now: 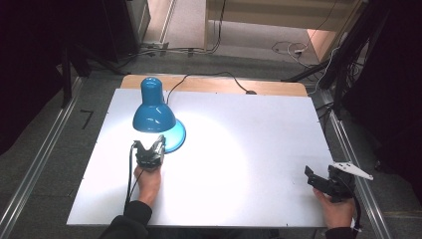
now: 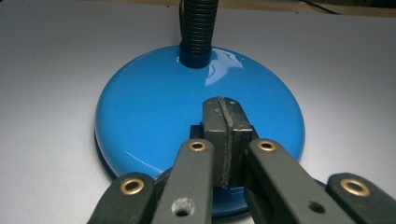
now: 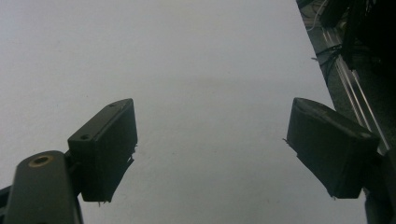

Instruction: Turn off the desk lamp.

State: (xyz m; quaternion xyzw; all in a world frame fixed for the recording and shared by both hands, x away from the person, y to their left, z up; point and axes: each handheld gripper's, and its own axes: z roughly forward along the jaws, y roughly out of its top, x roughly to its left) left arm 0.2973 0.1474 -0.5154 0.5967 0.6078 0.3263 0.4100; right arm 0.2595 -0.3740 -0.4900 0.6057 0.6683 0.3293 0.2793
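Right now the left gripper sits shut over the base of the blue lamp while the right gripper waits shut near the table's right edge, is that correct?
Not quite: the right gripper is open, not shut; the right gripper view shows its jaws standing wide apart over the bare table. The rest holds: the left gripper is shut over the blue lamp's base.

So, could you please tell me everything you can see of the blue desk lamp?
The blue desk lamp stands upright on the white table, toward its far left. It has a glossy blue dome shade, a black ribbed flexible neck and a round, glossy blue base lying flat. It is lit, throwing a bright pool on the table. A dark cord runs back from it. The left gripper, jaws shut, rests over the base's near edge; actual contact is hard to judge.
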